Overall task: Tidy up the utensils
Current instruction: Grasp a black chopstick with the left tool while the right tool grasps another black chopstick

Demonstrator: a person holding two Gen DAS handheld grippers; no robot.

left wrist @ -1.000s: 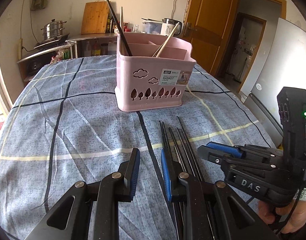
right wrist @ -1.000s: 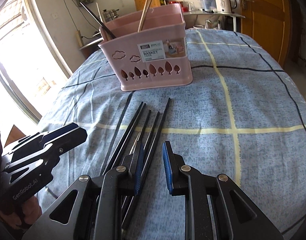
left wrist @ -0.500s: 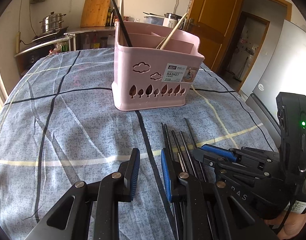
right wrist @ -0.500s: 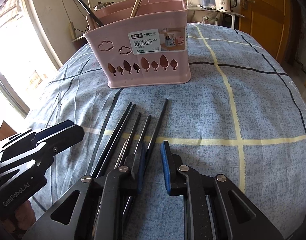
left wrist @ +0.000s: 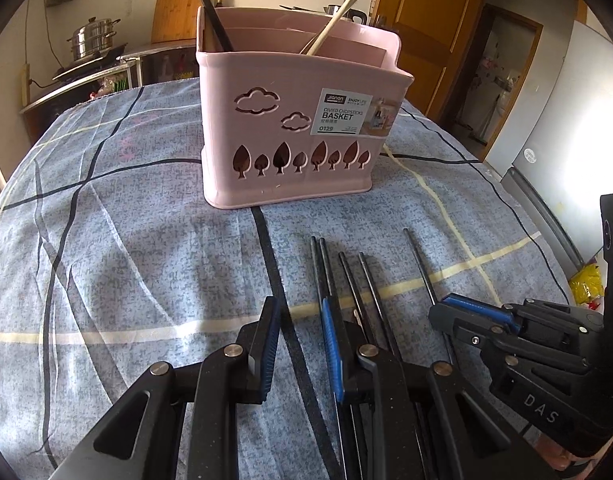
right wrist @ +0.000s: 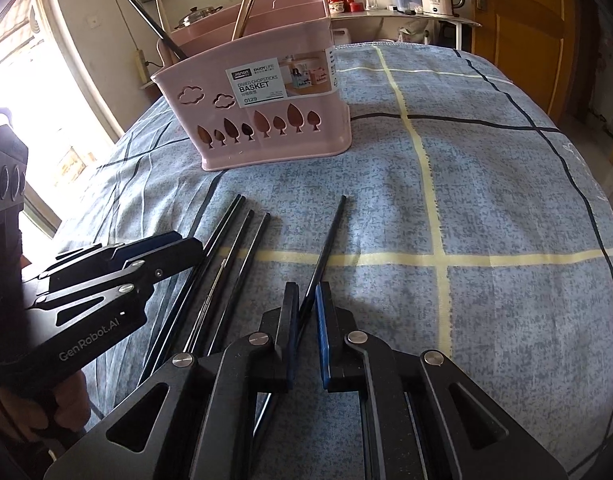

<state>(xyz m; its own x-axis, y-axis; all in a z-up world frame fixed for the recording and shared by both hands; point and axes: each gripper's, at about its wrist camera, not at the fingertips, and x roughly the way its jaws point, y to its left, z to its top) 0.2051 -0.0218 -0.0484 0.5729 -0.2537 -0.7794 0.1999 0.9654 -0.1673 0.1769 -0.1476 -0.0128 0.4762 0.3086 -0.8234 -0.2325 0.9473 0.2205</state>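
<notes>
5 black chopsticks [right wrist: 226, 256] on the cloth [right wrist: 506, 200] — 1 pink basket [right wrist: 266, 128], 2 grippers.

Standing upright on the blue checked tablecloth [left wrist: 126, 240]: a pink divided chopstick basket [left wrist: 290, 120], cut through with cloud and tree shapes, wearing a white "BASKET" label on its front wall. Leaning out over its rim: a black chopstick [left wrist: 208, 4] in the left compartment and pale wooden chopsticks [left wrist: 334, 16] further right. Lying flat on the cloth in front of it, near but not touching: four black chopsticks [right wrist: 226, 264] roughly side by side, tips pointing toward the basket. Sitting apart to their right, angled the same way: a single black chopstick [right wrist: 328, 248], its near end passing between blue pads.
</notes>
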